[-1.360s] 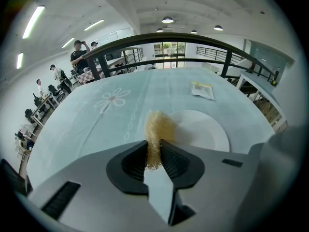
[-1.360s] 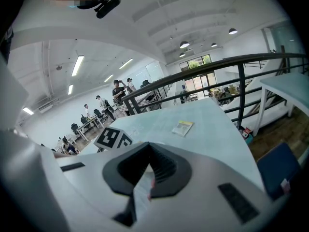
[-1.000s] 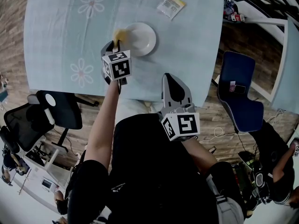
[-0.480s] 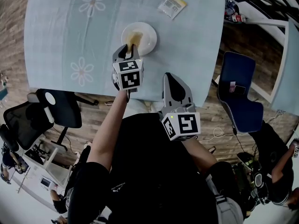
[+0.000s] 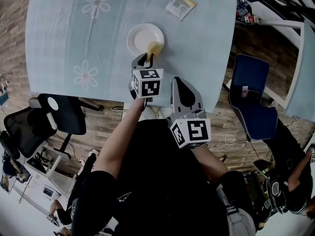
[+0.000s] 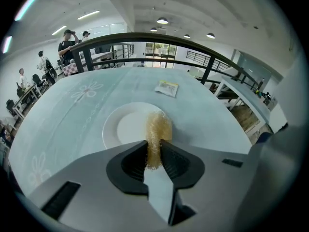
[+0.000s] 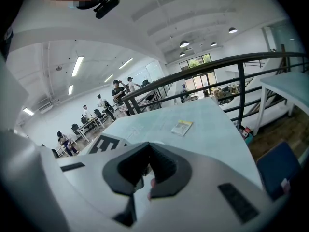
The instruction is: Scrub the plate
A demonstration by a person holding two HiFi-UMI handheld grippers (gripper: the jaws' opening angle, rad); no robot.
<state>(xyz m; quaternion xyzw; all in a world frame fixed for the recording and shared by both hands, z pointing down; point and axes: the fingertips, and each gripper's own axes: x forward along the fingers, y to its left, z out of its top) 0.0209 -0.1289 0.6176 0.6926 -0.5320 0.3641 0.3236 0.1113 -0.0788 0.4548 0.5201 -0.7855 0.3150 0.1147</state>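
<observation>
A white plate [image 5: 142,36] sits on the pale blue table [image 5: 64,43], near its front edge. My left gripper [image 5: 145,60] is shut on a yellowish scrubber [image 5: 155,48], which rests on the plate's near right rim. In the left gripper view the scrubber [image 6: 157,129] sticks out from between the jaws of the left gripper [image 6: 153,148] over the plate [image 6: 123,127]. My right gripper [image 5: 178,84] hangs at the table's front edge, right of the plate, touching neither. In its own view the right gripper [image 7: 148,152] has its jaws together with nothing held.
A small yellow-topped packet [image 5: 180,5] lies on the table beyond the plate, also seen as a packet [image 6: 167,87]. A black office chair [image 5: 61,114] stands left of me, a blue chair [image 5: 253,100] right. A dark railing [image 6: 145,37] runs behind the table.
My left gripper has swept the scrubber from the plate's left edge across to its near right rim. The right gripper has stayed put.
</observation>
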